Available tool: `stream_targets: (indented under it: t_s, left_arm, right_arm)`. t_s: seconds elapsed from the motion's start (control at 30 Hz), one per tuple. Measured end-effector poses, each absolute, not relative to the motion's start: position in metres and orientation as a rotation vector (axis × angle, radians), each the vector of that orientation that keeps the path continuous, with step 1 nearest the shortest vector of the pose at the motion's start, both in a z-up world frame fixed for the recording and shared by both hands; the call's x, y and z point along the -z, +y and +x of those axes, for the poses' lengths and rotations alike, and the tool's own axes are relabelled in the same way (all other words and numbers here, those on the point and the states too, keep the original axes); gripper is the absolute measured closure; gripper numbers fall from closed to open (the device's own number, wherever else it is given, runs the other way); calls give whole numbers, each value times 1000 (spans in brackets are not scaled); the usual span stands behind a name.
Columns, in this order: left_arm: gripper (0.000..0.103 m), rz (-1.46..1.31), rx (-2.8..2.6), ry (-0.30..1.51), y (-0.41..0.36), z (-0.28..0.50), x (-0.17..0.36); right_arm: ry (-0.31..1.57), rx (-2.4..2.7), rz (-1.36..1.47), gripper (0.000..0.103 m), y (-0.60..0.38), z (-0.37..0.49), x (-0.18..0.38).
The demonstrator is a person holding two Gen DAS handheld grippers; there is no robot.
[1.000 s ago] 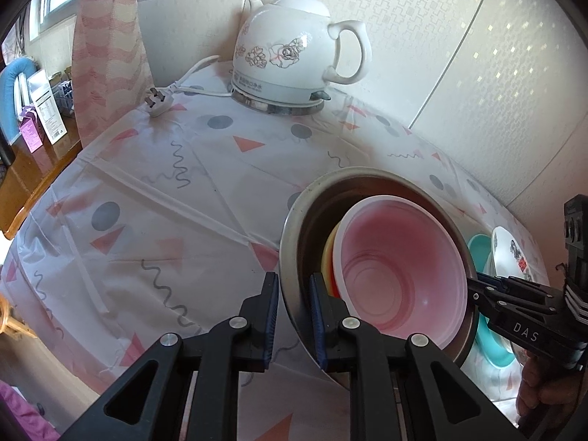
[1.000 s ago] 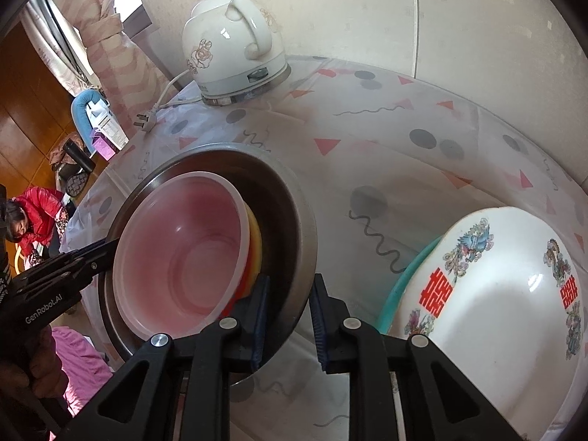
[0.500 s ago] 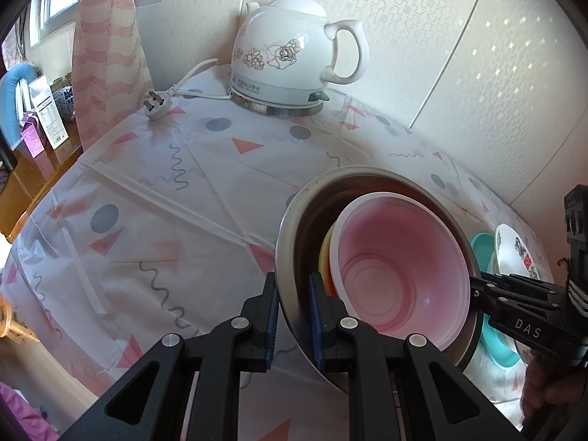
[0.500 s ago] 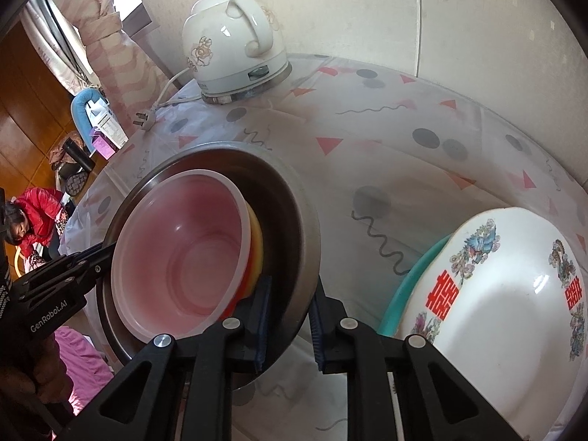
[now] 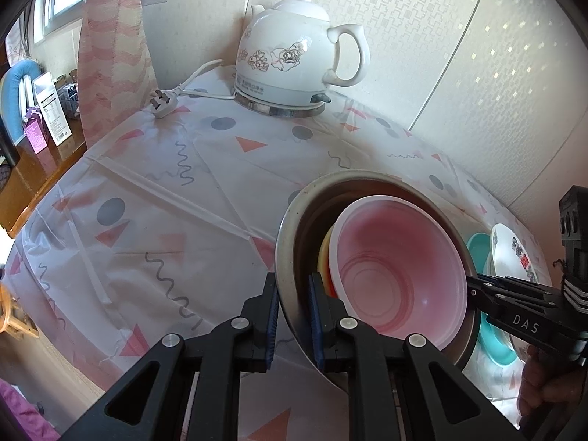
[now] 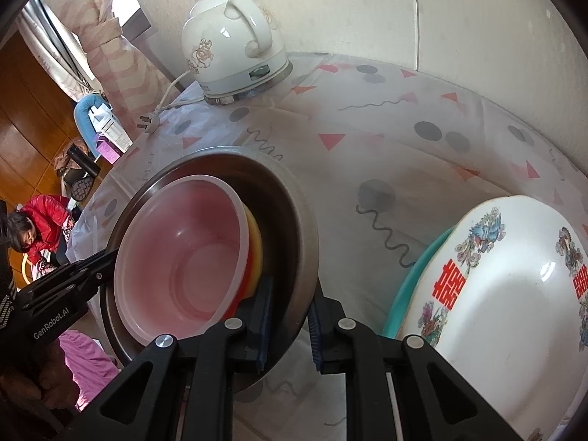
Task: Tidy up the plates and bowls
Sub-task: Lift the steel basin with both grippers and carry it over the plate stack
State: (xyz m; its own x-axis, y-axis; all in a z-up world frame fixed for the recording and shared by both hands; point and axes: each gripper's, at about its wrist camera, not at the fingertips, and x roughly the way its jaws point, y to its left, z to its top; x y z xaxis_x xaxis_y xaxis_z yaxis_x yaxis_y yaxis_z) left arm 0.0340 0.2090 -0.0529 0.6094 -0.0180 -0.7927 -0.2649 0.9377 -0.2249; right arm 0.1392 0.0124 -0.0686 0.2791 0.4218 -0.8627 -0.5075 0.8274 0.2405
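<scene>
A steel bowl holds a nested stack: a pale pink plastic bowl on top, with yellow and red bowl rims showing beneath. My left gripper is shut on the steel bowl's left rim. My right gripper is shut on its opposite rim. The bowl is held tilted above the tablecloth. To the right lies a white plate with red characters on a teal plate.
A white ceramic kettle stands at the back by the wall, its plug on the patterned tablecloth. A curtain and a wooden sideboard are to the left.
Both grippers have carried the steel bowl with its stack slightly toward the kettle and up; both grips hold unchanged.
</scene>
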Motion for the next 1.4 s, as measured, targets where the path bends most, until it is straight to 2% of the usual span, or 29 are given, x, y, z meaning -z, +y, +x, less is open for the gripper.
stream_targets:
  t_s: [0.7, 1.4]
  left_arm:
    - [88, -320, -134, 829, 202, 15, 18]
    - [87, -251, -27, 785, 154, 22, -12]
  right_arm:
    - [1056, -648, -38, 86, 1, 124, 38]
    - [965, -586, 47, 87, -55, 113, 4]
